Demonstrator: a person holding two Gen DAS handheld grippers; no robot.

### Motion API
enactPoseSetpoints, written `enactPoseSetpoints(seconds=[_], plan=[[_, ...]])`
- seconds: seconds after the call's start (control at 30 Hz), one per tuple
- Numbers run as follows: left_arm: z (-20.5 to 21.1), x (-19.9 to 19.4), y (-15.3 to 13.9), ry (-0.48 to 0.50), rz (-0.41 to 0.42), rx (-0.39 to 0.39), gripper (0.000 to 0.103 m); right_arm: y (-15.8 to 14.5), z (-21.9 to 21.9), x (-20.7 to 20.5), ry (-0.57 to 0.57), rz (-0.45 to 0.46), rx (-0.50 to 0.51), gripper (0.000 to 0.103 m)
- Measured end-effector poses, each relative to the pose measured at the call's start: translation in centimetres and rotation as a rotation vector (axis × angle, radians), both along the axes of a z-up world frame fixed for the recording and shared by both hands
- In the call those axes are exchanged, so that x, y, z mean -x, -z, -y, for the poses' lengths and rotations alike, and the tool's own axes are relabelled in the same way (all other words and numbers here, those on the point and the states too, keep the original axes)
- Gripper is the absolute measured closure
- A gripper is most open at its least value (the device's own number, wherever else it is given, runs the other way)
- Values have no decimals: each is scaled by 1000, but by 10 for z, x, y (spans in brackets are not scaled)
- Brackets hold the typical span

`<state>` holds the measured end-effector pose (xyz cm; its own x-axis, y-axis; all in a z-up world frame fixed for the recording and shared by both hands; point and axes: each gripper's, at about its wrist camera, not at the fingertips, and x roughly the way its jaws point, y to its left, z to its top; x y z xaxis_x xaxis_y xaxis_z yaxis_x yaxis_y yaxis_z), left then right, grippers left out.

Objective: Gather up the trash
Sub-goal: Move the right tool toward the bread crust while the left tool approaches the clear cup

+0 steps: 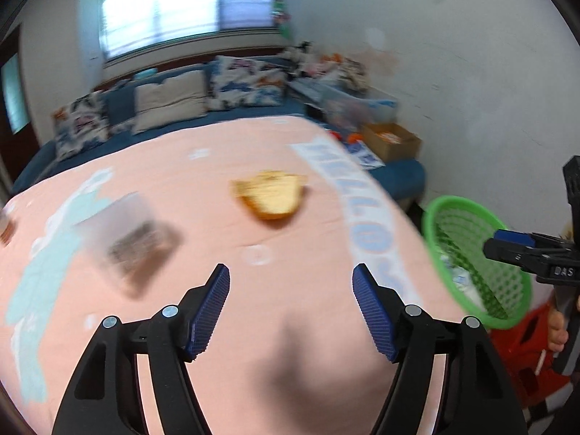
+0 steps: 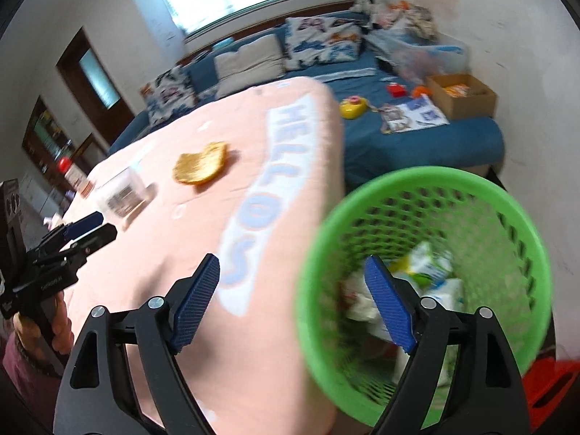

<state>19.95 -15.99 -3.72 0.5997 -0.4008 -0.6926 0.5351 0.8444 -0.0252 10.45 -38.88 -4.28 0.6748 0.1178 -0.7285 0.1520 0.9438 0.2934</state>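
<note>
My left gripper (image 1: 291, 311) stands well open with nothing between its blue pads, only pink cloth showing through the gap. My right gripper (image 2: 291, 304) is spread wider and is empty too; its right finger hangs over the mouth of the green basket (image 2: 514, 214), its left finger over the table edge.

Outward from the left jaws, two pieces of trash lie on the pink tablecloth (image 1: 203, 188). The yellow wrapper (image 1: 270, 195) sits ahead of the jaws, almost on their centreline and a touch left of it. It is a flattish crumpled piece whose long axis runs roughly across my line of approach. The clear plastic pack (image 1: 134, 239) with dark contents lies nearer but off to the left, its long side angled away. Both are blurred, so I cannot read their edges finely.

From the right wrist view the wrapper lies up and to the left, well apart from those jaws, while the basket, with white and green scraps (image 2: 431, 272) already in its bottom, sits just beside the table's right edge.

I judge the left hand the better placed for the wrapper: a straight reach forward, closing across its short axis, then a carry rightward to the basket.
</note>
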Motion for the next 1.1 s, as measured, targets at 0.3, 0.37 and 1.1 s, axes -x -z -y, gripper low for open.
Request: enactPoseSetpoints(seconds=[0.3, 0.37, 1.1], plan=[[-93, -36, 11, -201, -23, 23, 33, 4, -68, -62, -164, -14, 53, 18], [-103, -43, 14, -227, -30, 27, 33, 6, -80, -76, -186, -17, 56, 18], [-113, -111, 44, -205, -86, 50, 24, 62, -118, -219, -263, -114, 66, 9]])
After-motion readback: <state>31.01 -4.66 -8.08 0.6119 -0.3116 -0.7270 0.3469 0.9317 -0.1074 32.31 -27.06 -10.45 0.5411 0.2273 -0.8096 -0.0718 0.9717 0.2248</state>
